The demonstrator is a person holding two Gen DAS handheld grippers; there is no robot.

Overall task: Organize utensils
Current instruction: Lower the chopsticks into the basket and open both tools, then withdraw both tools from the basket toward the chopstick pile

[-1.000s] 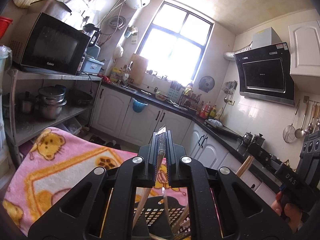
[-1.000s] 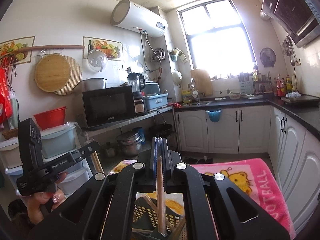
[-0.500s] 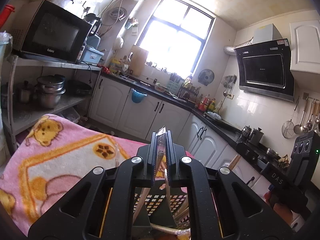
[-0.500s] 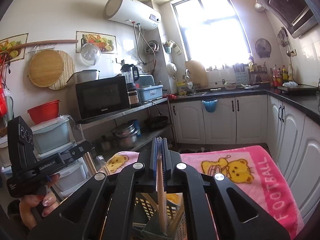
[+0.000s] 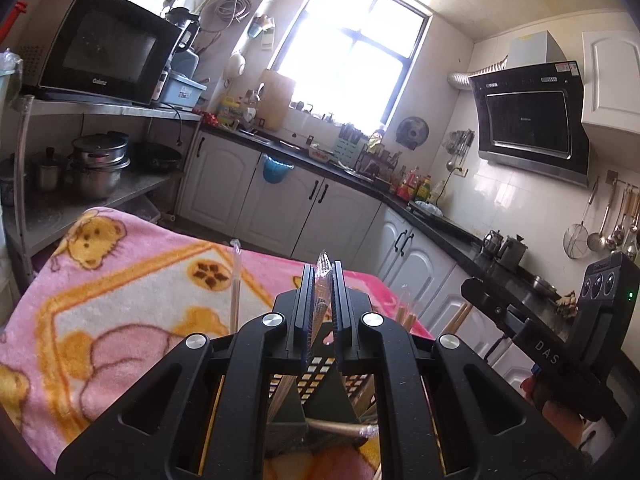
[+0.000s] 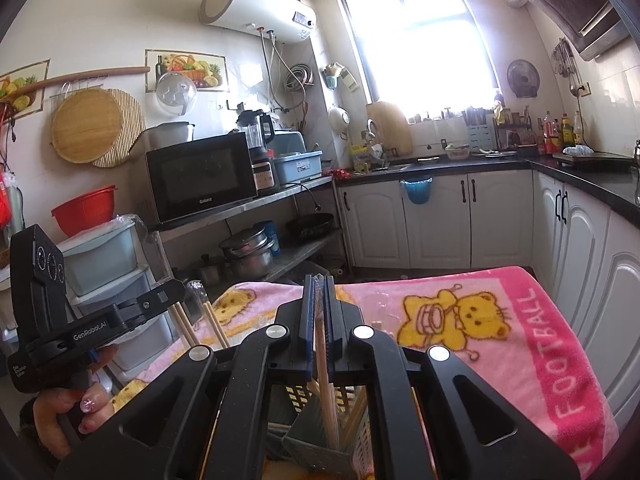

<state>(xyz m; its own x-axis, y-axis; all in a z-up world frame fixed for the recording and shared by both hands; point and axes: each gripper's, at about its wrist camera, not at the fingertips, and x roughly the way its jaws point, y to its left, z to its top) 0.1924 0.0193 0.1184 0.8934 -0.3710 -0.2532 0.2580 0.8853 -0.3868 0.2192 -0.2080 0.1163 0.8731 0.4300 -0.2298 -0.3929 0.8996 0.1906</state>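
Note:
My left gripper [image 5: 321, 276] is shut on a plastic-wrapped pair of wooden chopsticks [image 5: 319, 304], whose lower end slants down into a dark slotted utensil holder [image 5: 316, 368] right below. More wrapped chopsticks [image 5: 235, 284] stand out of the holder to either side. In the right wrist view my right gripper [image 6: 319, 284] is shut on another wrapped chopstick pair [image 6: 327, 380], which hangs almost upright with its tip inside the green-grey holder [image 6: 298, 428]. Both grippers hover over the same holder, side by side.
The holder stands on a pink bear-print blanket [image 6: 500, 320] over a table. A person's hand [image 6: 60, 412] grips the left gripper's handle. Behind are a steel shelf with a microwave [image 6: 200, 176] and pots, white cabinets [image 6: 440, 220] and a dark counter.
Both grippers have sunk toward the holder with their chopsticks still clamped. More of the blanket shows and the kitchen background has shifted upward.

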